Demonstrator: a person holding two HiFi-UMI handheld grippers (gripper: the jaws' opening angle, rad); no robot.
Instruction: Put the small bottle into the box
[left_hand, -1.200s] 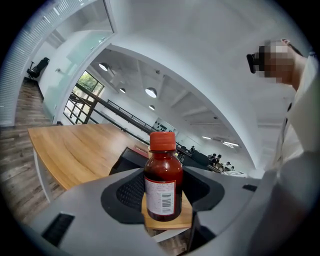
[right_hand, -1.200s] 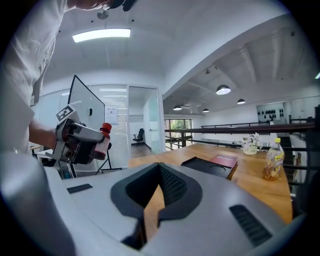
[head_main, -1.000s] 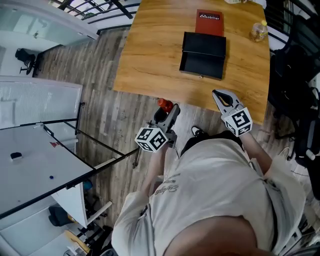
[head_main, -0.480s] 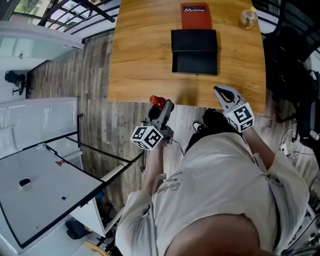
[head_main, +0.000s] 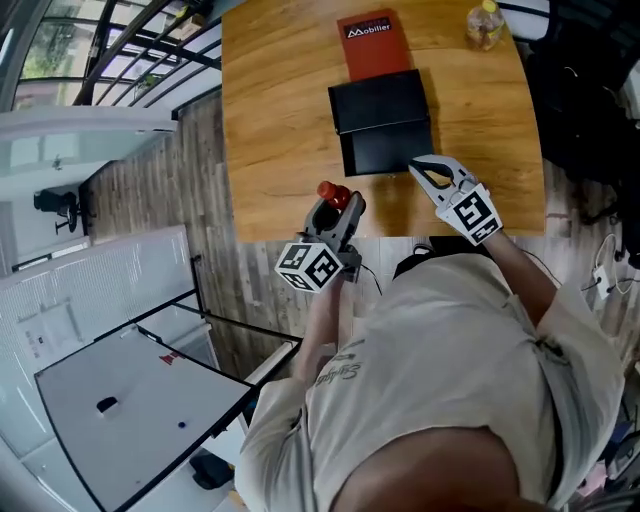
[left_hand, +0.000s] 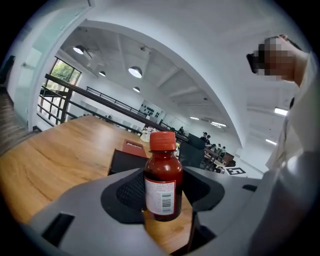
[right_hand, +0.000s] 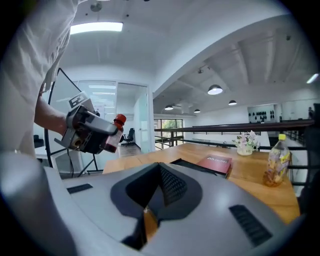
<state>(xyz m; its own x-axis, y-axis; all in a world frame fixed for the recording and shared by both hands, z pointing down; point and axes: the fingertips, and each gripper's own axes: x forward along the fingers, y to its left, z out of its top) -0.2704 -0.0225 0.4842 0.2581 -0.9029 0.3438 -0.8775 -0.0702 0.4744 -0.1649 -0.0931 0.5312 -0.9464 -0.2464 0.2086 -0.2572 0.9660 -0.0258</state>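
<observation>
1. Counting the task's things gives one small bottle (left_hand: 163, 182), dark red with a red cap, and one black box (head_main: 385, 128) lying open on the wooden table (head_main: 270, 120).
2. Also on the table are one flat red lid (head_main: 374, 44) with white print, touching the box's far side, and one clear bottle (head_main: 485, 24) of yellowish liquid near the far right corner. One small vase of flowers (right_hand: 246, 142) shows only in the right gripper view.
3. Two grippers are in view, each with one marker cube.
4. The left gripper (head_main: 338, 205) is clamped on the small bottle. In its own view both dark pads press the bottle's sides. The bottle stands upright between them, with its barcode label facing the camera and its cap and shoulders rising above the jaws.
5. From the head view, the small bottle sits at the tip of the left gripper, over the table's near edge. It is to the left of the box and nearer the person, well apart from it and not inside it.
6. The right gripper (head_main: 418, 165) holds nothing. Its jaws are drawn together, with only a thin slit between the pads. Its tip lies at the box's near right corner, though whether it touches the box cannot be told.
7. The right gripper view also catches the left gripper and its bottle off to the left, held above table height.
</observation>
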